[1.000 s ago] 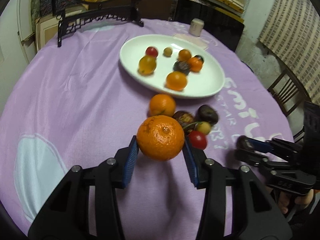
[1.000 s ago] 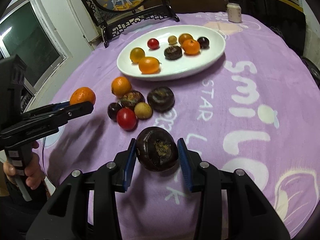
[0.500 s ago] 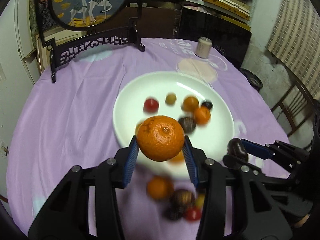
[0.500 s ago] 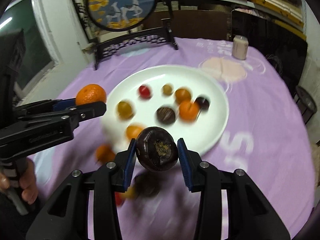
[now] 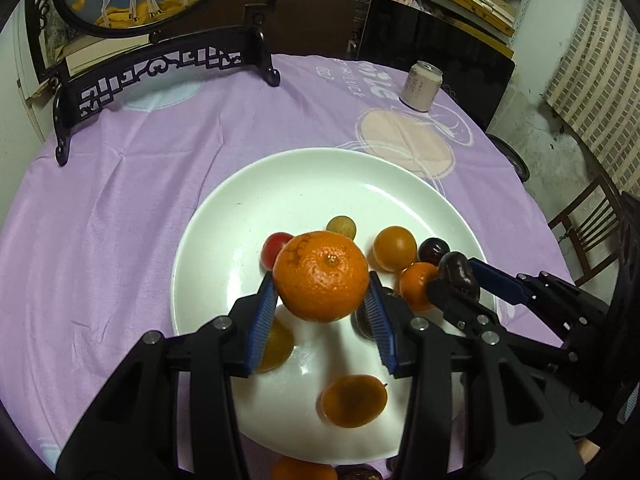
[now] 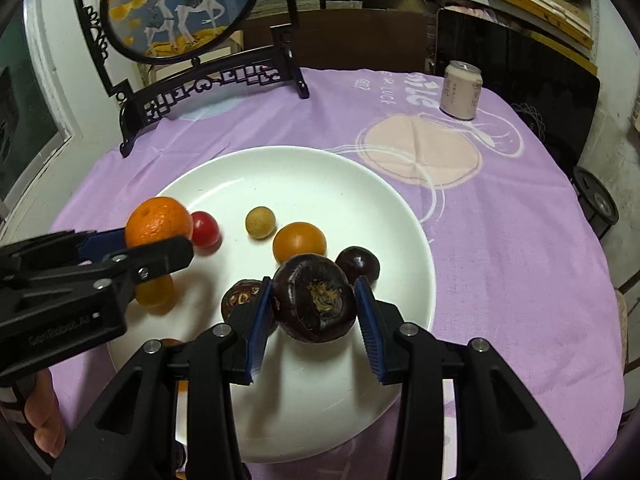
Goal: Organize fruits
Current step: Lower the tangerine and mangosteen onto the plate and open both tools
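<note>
My left gripper [image 5: 322, 308] is shut on an orange mandarin [image 5: 321, 276] and holds it above the white plate [image 5: 304, 184]. It also shows at the left of the right wrist view [image 6: 158, 240]. My right gripper [image 6: 314, 322] is shut on a dark purple fruit [image 6: 314, 298] above the plate's [image 6: 320, 168] right part, and shows in the left wrist view [image 5: 456, 276]. Several small fruits lie on the plate: a red one [image 6: 206, 229], a tan one [image 6: 260, 222], an orange one [image 6: 299, 242], dark ones [image 6: 357, 266].
A drink can [image 6: 460, 90] stands at the far right of the purple tablecloth [image 5: 120, 200]. A black carved stand with a round deer picture [image 6: 180, 8] is at the back left. More fruits [image 5: 304, 470] lie on the cloth just before the plate's near rim. A chair [image 5: 588, 224] is right.
Both grippers moved forward with their fruits, from above the loose fruits on the cloth to over the plate. The plate now fills the middle of both views.
</note>
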Motion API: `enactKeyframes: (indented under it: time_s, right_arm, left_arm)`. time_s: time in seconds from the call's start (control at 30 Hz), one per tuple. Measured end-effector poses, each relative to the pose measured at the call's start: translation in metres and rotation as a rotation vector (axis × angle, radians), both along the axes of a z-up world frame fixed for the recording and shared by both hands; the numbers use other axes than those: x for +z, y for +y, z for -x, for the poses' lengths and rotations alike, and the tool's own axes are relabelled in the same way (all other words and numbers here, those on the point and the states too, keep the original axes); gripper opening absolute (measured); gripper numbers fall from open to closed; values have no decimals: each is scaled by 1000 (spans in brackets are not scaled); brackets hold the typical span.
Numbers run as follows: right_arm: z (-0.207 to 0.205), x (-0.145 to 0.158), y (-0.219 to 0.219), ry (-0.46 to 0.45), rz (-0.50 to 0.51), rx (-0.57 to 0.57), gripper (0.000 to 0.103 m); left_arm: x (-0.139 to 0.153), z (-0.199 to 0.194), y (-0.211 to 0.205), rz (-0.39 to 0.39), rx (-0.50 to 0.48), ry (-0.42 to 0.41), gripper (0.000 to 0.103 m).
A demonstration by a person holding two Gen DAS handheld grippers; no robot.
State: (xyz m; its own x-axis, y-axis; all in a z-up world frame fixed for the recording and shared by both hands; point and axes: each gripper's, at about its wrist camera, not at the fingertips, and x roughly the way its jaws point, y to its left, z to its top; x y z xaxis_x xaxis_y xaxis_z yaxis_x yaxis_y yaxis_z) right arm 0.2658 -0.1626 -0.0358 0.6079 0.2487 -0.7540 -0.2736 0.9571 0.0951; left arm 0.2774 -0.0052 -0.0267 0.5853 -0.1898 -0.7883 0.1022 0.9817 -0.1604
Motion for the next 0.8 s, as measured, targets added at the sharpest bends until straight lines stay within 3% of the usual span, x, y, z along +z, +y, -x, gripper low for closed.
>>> enactKeyframes:
  time_s: [0.13,0.6,0.7,0.73,0.8]
  right_arm:
    - [6,0,1,-35,26,-16,49]
    - [20,0,-11,-58,14,-45,50]
    - [36,4,-12,-64,8,-42,50]
    - [49,7,-12,-71,-2,-24,50]
    - [73,10,-13,-75,-15,10,53]
  left_arm:
    - [2,3,2,-5,11,-25,55]
    - [8,23,14,15,24,-50,55]
    - [15,43,21,24,40,-67,58]
    - [18,52,23,20,46,-76,65]
    - [20,77,32,11,64,-97,68]
